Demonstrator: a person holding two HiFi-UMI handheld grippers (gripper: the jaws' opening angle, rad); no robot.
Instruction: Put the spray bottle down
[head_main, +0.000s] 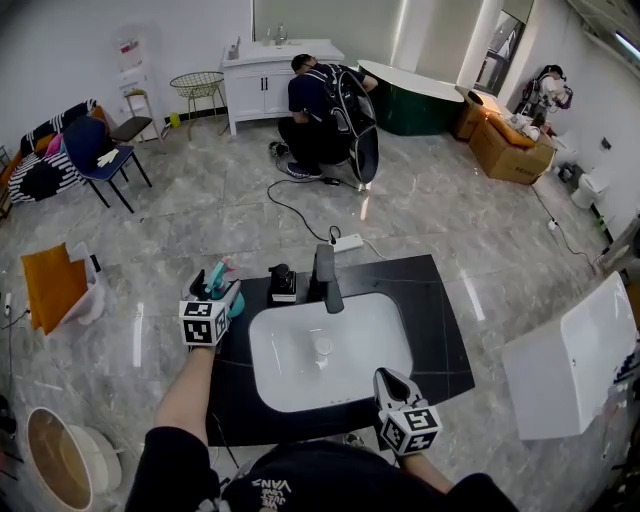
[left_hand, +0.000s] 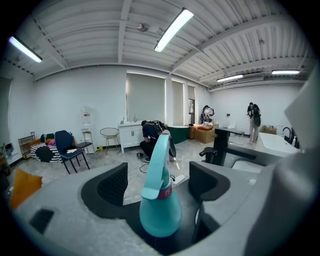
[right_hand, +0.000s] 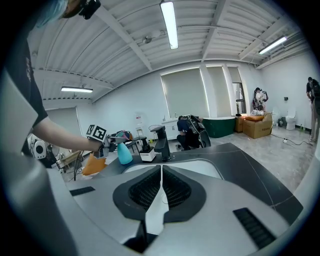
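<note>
Behind left tongs (head_main: 221, 286), spray bottle (head_main: 237, 305) mostly hidden

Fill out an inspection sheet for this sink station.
Surface: black countertop around a white basin.
Job's things: teal spray bottle stands upright on the countertop, left of the faucet.
Clutter: small black-and-white container beside the faucet.
Grippers: left gripper open, bottle between its jaws, pads clear; right gripper shut, empty.
Cables: black cable across the floor to a white power strip.
Surroundings: person crouched at a white vanity; blue chair, cardboard box.
</note>
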